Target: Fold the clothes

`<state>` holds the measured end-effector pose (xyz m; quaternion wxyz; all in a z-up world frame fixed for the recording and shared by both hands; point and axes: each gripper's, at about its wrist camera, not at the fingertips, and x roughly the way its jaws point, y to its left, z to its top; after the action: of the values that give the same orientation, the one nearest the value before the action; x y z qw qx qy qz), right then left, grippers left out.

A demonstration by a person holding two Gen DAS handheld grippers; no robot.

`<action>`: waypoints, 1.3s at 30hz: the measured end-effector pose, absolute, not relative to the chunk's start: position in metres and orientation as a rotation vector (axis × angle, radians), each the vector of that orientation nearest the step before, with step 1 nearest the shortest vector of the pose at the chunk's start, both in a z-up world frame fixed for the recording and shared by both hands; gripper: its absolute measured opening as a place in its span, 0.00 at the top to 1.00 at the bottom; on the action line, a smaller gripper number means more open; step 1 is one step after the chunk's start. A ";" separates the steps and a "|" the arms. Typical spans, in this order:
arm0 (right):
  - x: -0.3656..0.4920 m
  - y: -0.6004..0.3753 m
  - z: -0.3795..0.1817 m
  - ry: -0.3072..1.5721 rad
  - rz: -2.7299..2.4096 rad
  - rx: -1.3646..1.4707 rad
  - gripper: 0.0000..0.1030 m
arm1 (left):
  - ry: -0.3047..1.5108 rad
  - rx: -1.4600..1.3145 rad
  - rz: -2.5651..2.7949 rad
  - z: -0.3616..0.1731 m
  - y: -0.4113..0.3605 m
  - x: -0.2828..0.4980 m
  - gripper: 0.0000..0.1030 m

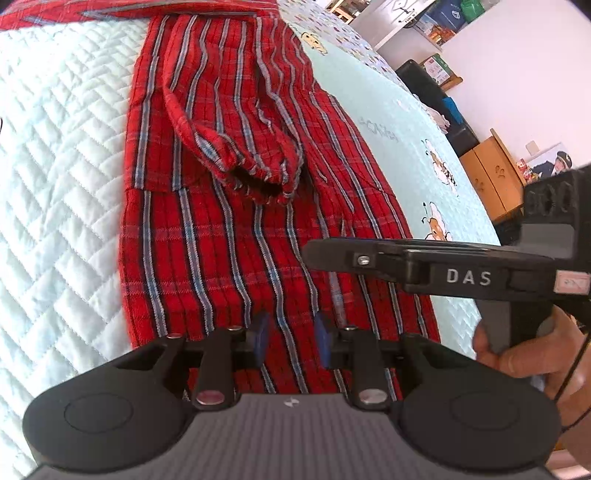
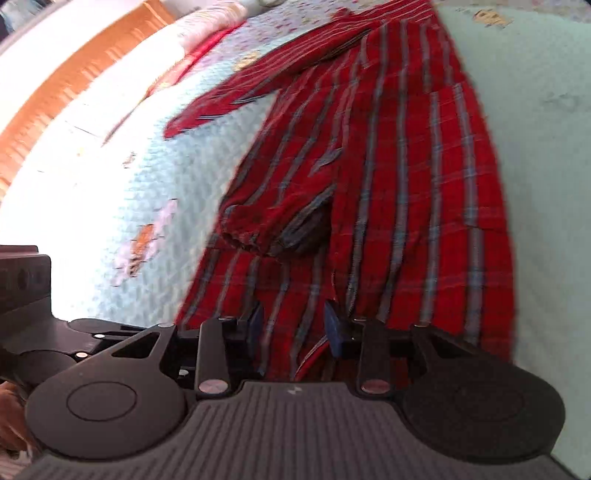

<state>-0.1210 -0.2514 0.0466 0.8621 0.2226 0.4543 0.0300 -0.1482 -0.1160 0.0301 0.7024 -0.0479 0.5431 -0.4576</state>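
- The left wrist view alone showed the room beyond the red plaid shirt (image 1: pixel 236 221): a wooden cabinet (image 1: pixel 491 173) and shelves (image 1: pixel 417 22) past the far side of the bed (image 1: pixel 55 184), all well apart from the shirt.
- Only the right wrist view showed the shirt's other sleeve (image 2: pixel 266 85) stretched out over the quilt, and the pillows (image 2: pixel 207 26) beyond the shirt's collar end.
- The shirt lay flat along the bed, one sleeve (image 1: pixel 236 147) folded back over its body with the cuff opening facing the cameras.
- The right gripper (image 1: pixel 325 254) reached in level from the shirt's right edge, held by a hand (image 1: pixel 528 358) on its grip, just above the cloth.
- The left gripper (image 1: pixel 291 339) pointed down at the shirt's near hem.
- The left gripper's blue pads (image 1: pixel 262 338) stood partly apart, released, with the cloth behind them and nothing pinched.
- The right gripper's pads (image 2: pixel 334 328) also stood apart over the hem; the view was blurred, but no fabric seemed caught between them.
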 end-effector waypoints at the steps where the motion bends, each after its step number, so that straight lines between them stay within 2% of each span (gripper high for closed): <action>1: -0.119 -0.248 0.047 0.965 0.046 0.433 0.64 | 1.213 -0.112 -1.020 0.030 -0.117 -0.147 0.72; 4: -0.117 -0.245 0.046 0.984 0.019 0.370 0.64 | 1.214 -0.113 -1.029 0.030 -0.118 -0.144 0.71; 8: -0.110 -0.244 0.050 0.955 0.081 0.405 0.55 | 1.200 -0.091 -1.055 0.029 -0.120 -0.145 0.70; 12: -0.091 -0.236 0.034 1.012 0.077 0.423 0.55 | 1.205 -0.100 -1.066 0.025 -0.120 -0.143 0.69; 21: -0.109 -0.238 0.049 1.033 -0.115 0.303 0.56 | 1.200 -0.108 -1.060 0.024 -0.119 -0.139 0.70; 30: -0.101 -0.282 0.032 0.987 -0.054 0.602 0.56 | 1.192 -0.103 -1.057 0.023 -0.118 -0.138 0.70; 31: -0.103 -0.286 0.031 0.978 -0.029 0.629 0.59 | 1.189 -0.101 -1.055 0.023 -0.118 -0.138 0.71; 33: -0.108 -0.292 0.026 0.975 0.016 0.672 0.94 | 1.180 -0.088 -1.049 0.023 -0.118 -0.139 0.73; 35: -0.112 -0.298 0.020 0.971 0.054 0.710 1.00 | 1.164 -0.060 -1.038 0.024 -0.119 -0.140 0.80; 37: -0.113 -0.302 0.019 0.928 0.082 0.740 1.00 | 1.148 -0.029 -1.024 0.024 -0.119 -0.139 0.84; 39: -0.111 -0.302 0.018 0.893 0.082 0.739 1.00 | 1.141 -0.003 -1.003 0.023 -0.119 -0.137 0.95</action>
<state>-0.1110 -0.3023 0.0179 0.8360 0.3490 0.4216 0.0386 -0.1368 -0.1187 0.0232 0.7251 -0.0014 0.5172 -0.4547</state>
